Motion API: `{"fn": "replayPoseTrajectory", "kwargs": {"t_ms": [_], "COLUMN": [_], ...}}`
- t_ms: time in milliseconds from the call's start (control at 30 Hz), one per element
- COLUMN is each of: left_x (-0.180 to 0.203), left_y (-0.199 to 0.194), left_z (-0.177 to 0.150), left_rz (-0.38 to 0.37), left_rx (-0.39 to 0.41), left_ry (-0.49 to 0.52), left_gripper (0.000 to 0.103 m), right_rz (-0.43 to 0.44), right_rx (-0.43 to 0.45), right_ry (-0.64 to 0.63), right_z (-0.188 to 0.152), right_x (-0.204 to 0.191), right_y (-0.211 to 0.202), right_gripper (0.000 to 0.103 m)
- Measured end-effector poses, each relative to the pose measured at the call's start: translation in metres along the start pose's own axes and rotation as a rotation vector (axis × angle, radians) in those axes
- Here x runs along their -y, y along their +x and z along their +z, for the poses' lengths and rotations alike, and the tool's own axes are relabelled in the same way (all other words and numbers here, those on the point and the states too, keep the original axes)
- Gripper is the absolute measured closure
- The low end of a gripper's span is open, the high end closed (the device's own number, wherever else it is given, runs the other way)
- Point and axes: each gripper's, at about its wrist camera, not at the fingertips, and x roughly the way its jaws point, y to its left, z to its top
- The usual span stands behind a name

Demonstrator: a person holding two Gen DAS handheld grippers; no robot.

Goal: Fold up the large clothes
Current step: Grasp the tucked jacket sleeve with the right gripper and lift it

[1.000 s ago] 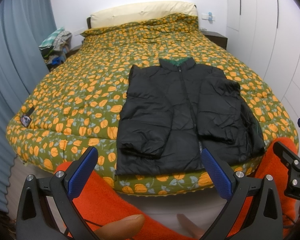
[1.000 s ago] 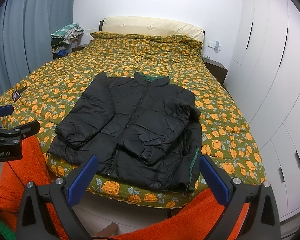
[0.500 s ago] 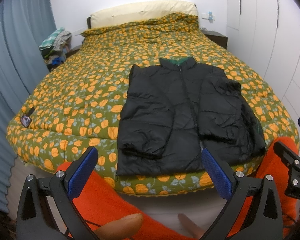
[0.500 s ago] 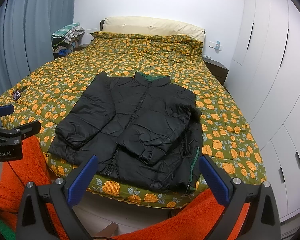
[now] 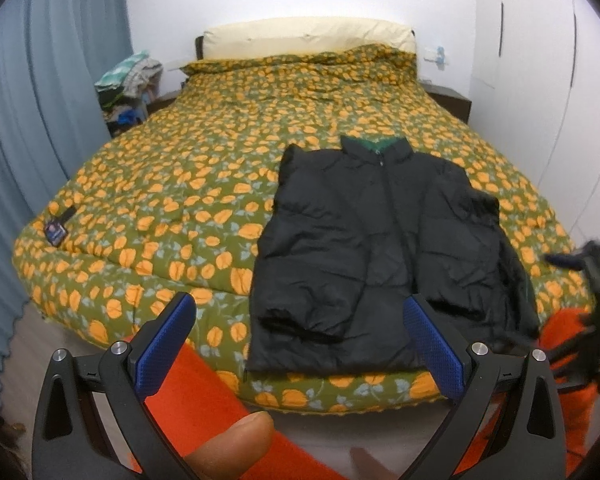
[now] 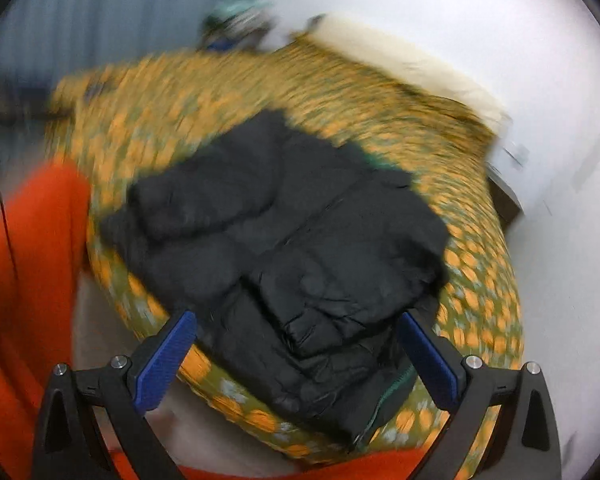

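- left gripper (image 5: 300,344) is spread wide with nothing between the blue pads, held off the near edge of the bed
- right gripper (image 6: 298,354) is splayed wide too, nothing in it; its view is smeared and tilted, so fine detail is a no-go
- black puffer jacket (image 5: 376,248) lies flat, front up, zipped, collar pointing to 12 o'clock, hem right at the bed's near edge at 6
- both sleeves are folded in over the chest
- it sits on the floral duvet (image 5: 172,200), toward the 3 o'clock side of the bed
- orange sleeve (image 5: 220,396) and a thumb (image 5: 230,440) show at the bottom of the left view
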Motion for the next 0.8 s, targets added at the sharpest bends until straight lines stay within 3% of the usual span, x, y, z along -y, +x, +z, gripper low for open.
{"fn": "replayPoseTrajectory", "kwargs": {"t_ms": [100, 267, 333, 400, 467, 600, 700, 800], "left_x": [-0.004, -0.006, -0.003, 0.002, 0.007, 0.017, 0.022, 0.025], "left_y": [0.003, 0.019, 0.023, 0.027, 0.032, 0.042, 0.045, 0.046], "left_z": [-0.002, -0.01, -0.012, -0.015, -0.017, -0.016, -0.01, -0.002], "left_rz": [-0.029, -0.007, 0.008, 0.009, 0.0, -0.037, -0.066, -0.088], "left_rx": [0.0, -0.056, -0.071, -0.081, -0.096, -0.125, -0.119, -0.108], "left_ry": [-0.028, -0.014, 0.009, 0.029, 0.048, 0.065, 0.054, 0.041], "left_gripper": [0.0, 0.0, 0.0, 0.0, 0.0, 0.0, 0.0, 0.0], "right_rz": [0.034, 0.016, 0.008, 0.05, 0.044, 0.016, -0.082, -0.215], "right_rx": [-0.047, -0.1, -0.14, -0.169, -0.135, 0.017, 0.12, 0.166], "right_ry": [-0.115, -0.138, -0.126, -0.054, 0.024, 0.234, 0.432, 0.568], "right_z": [0.002, 0.002, -0.004, -0.007, -0.007, -0.007, -0.022, -0.048], "right_x": [-0.013, -0.009, -0.005, 0.005, 0.018, 0.07, 0.143, 0.211], "right_y": [0.051, 0.124, 0.145, 0.153, 0.139, 0.075, 0.017, -0.018], "right_gripper": [0.001, 0.003, 0.022, 0.073, 0.089, 0.091, 0.091, 0.091]}}
